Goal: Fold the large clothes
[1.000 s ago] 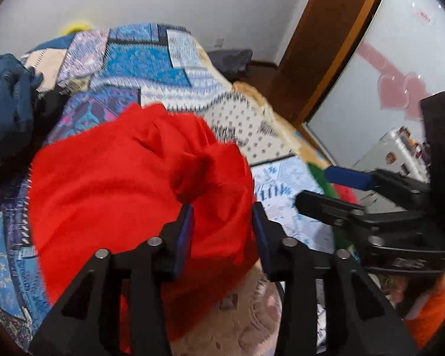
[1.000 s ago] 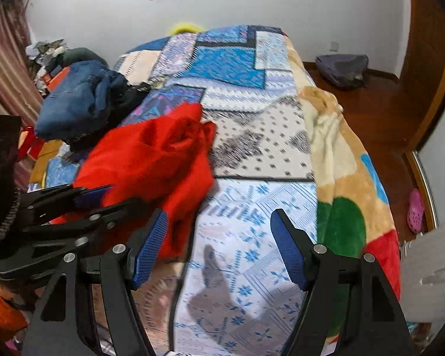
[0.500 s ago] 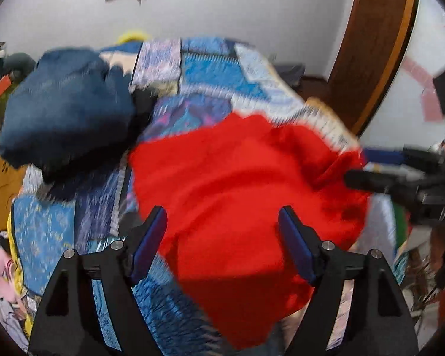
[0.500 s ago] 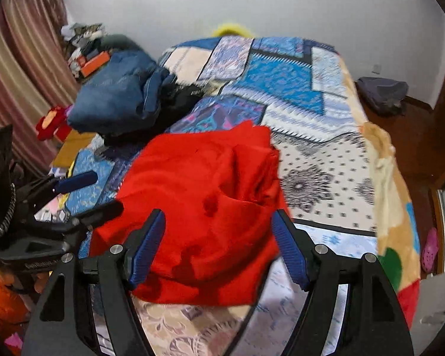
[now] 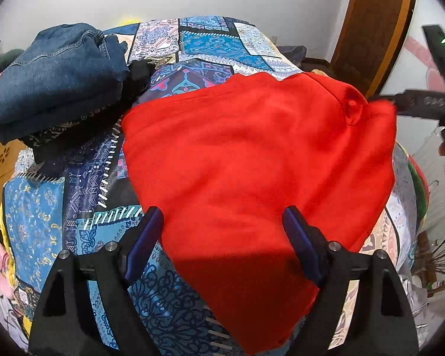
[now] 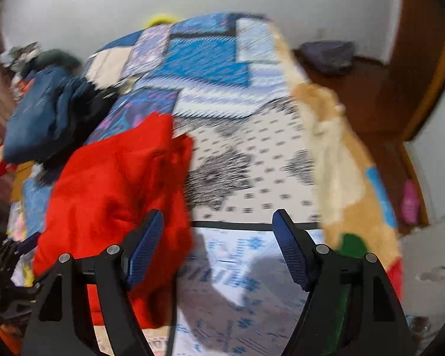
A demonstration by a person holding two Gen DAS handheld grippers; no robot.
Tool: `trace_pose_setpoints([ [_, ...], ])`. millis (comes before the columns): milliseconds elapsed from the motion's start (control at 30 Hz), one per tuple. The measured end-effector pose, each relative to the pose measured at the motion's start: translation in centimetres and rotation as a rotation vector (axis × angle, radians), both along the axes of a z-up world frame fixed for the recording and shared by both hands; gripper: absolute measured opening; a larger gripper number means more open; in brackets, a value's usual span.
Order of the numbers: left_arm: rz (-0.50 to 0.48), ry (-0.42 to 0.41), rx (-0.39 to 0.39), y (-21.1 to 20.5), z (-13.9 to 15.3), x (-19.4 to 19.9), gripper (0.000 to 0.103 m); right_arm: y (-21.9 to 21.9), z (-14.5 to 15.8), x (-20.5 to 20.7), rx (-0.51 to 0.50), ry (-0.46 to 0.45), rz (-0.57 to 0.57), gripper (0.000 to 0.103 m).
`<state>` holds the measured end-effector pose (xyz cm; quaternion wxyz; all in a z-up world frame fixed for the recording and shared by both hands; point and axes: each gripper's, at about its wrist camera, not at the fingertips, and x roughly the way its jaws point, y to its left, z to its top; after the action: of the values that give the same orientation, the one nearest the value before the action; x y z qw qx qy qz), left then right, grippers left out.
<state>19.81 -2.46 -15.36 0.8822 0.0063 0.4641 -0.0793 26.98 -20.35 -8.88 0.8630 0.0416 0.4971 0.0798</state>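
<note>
Now the crumpled red fabric garment (image 5: pixel 252 160) lies spread on the blue patchwork-quilted bed (image 5: pixel 210 44), beside a folded blue denim pile (image 5: pixel 53 71). My left hand-held gripper (image 5: pixel 222 237) hangs over its near edge, jaws opening with cloth below them but nothing pinched. My right hand-held gripper (image 6: pixel 216 243) is opening too, over bare quilt just beside the garment's right edge (that view is blurred). I'd say the step is regrasping: I should pick 2 matching corners, pinch 1 layer each, and lift evenly so the fold lands square.
</note>
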Motion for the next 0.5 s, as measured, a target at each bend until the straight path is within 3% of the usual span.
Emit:
trace_pose_setpoints([
  [233, 0.005, 0.001, -0.001, 0.0, 0.3, -0.4, 0.083, 3.7, 2.5, -2.7, 0.03, -0.089, 0.124, 0.074],
  [500, -0.014, 0.009, -0.018, 0.2, 0.7, -1.3, 0.083, 4.7, -1.2, -2.9, -0.016, 0.011, 0.171, 0.074],
])
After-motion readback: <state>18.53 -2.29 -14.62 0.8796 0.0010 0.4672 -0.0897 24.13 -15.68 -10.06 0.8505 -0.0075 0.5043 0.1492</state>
